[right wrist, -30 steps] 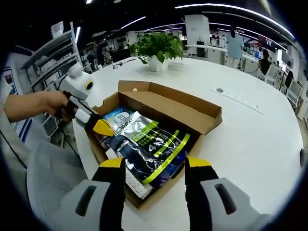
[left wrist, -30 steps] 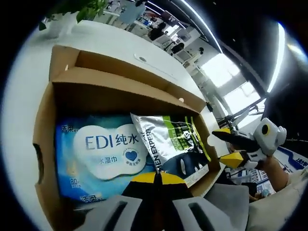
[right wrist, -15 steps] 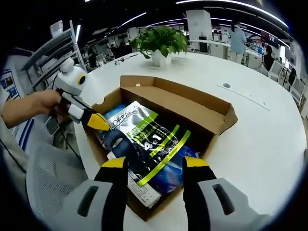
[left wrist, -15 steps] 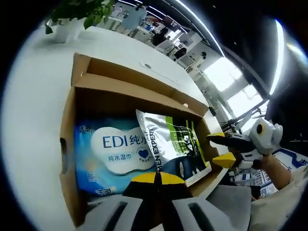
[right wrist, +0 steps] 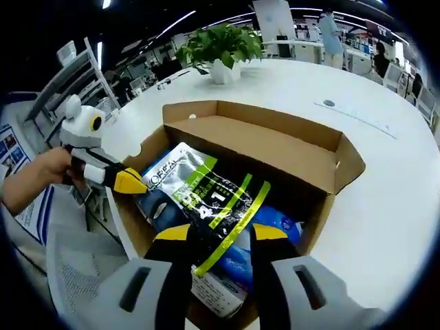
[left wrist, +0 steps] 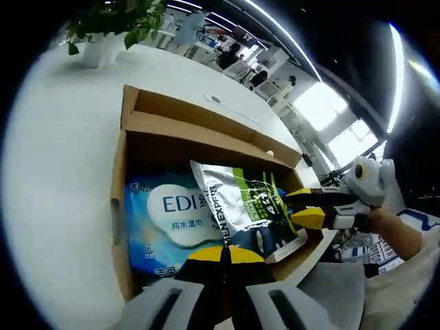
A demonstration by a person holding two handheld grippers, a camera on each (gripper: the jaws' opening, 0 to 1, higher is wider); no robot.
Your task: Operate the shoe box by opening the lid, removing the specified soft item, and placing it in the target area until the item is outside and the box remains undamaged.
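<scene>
An open brown shoe box (left wrist: 185,130) (right wrist: 289,137) lies on a white table. Inside, a black-and-green L'Oreal Men Expert pouch (left wrist: 251,210) (right wrist: 206,196) rests slanted on a blue EDI wet-wipe pack (left wrist: 168,210) (right wrist: 275,220). My left gripper (left wrist: 221,255) is shut, its yellow tips at the near box wall; in the right gripper view the left gripper (right wrist: 128,181) touches the box's left edge by the pouch's corner. My right gripper (right wrist: 221,235) is open, its jaws straddling the pouch's lower end. In the left gripper view the right gripper (left wrist: 311,207) reaches in over the box's right wall.
A potted plant (left wrist: 103,31) (right wrist: 221,51) stands on the white table (left wrist: 62,137) (right wrist: 385,179) behind the box. The raised lid flap (right wrist: 275,117) forms the box's far side. A person's hand (right wrist: 38,175) holds the left gripper. Desks and chairs lie farther back.
My right gripper has come down closer over the pouch and its jaws have narrowed. The left gripper view has shifted slightly, with the box now more to the right.
</scene>
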